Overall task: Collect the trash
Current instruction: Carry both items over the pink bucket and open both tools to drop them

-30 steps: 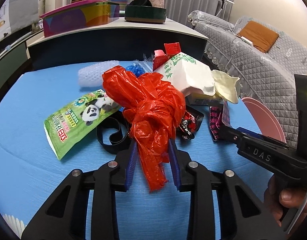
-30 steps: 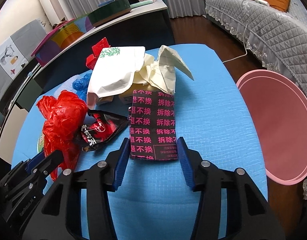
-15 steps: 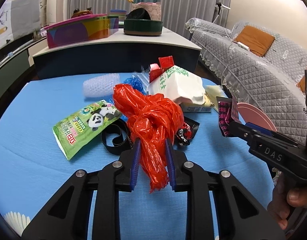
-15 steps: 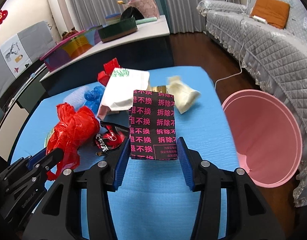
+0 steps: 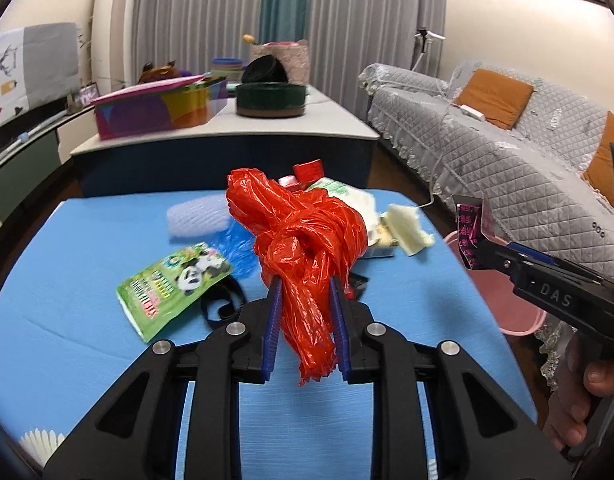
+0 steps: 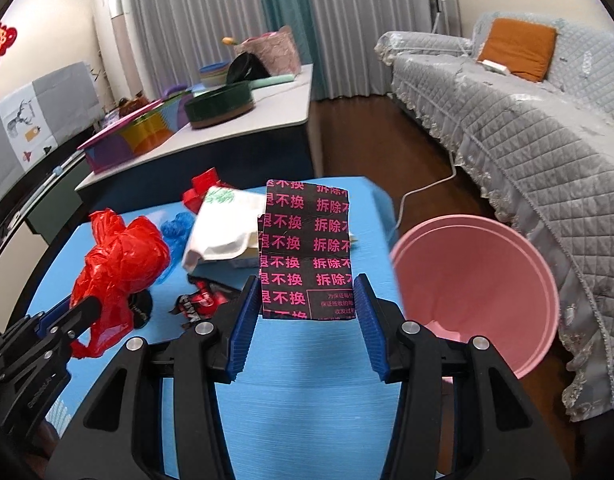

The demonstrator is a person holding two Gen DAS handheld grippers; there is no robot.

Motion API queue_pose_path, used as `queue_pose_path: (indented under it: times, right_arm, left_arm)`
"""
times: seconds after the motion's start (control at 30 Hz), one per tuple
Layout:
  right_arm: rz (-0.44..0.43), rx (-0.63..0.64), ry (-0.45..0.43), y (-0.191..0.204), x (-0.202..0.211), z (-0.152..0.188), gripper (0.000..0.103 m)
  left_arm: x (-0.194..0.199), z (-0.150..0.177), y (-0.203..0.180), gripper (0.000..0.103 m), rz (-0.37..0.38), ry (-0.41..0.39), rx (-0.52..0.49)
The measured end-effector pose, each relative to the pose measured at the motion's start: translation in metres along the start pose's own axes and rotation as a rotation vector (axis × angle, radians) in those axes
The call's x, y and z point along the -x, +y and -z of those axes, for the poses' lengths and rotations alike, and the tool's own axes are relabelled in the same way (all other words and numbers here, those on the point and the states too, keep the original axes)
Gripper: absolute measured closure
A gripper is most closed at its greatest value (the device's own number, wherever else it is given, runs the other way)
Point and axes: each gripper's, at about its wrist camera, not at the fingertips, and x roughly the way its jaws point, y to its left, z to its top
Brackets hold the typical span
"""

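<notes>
Over the table's near half: both grippers hold trash clear of the blue table (image 5: 87, 340).
Red bag (image 5: 307, 248): clenched between the left gripper (image 5: 305, 320) pads, its knotted bulk above them and a tail hanging below, off the surface.
Black packet (image 6: 305, 252): grasped flat between the right gripper (image 6: 307, 320) pads, upright, pink print facing the camera, lifted off the table.
Pink bin (image 6: 475, 284): on the floor just beside the table's right edge, mouth tilted toward the right gripper; the packet is up and left of its rim.
Pile at the far edge: white bag (image 6: 223, 228), red carton (image 6: 203, 188), blue wrap (image 6: 177, 230), cream paper (image 5: 407, 230), foam net (image 5: 197, 216).
Middle: panda pouch (image 5: 175, 284) toward the left edge, black strap (image 5: 221, 304) beside it, red-black wrapper (image 6: 199, 300) near the centre.
Open room: the near strip and near-right corner of the table are bare.
Right side: sofa (image 6: 527, 120) stands behind the bin.
Far side: a dark cabinet (image 5: 219, 160) stands behind the table's far edge.
</notes>
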Motion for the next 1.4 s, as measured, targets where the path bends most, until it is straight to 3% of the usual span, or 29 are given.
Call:
queue_pose_path:
  times: [0.3,0.73,1.0,1.4]
  right_arm:
    - [0.087,-0.056,-0.046,-0.047,0.022,-0.009,0.055]
    - [0.213,-0.175,-0.083,-0.147,0.038,-0.029,0.055]
    - [0.237,-0.204,-0.058,-0.174,0.026,-0.029,0.055]
    - [0.265,-0.196,-0.024,-0.185,0.01,-0.026,0.055]
  left_arm:
    - [0.001,-0.017,-0.039,0.08,0.089,-0.012,-0.036]
    - [-0.035,-0.042,-0.119,0.08,0.238,0.006,-0.116]
    - [-0.062,-0.047,-0.163,0.08,0.296,0.03,-0.163]
    - [-0.099,-0.039,-0.188,0.08,0.323,0.085,-0.184]
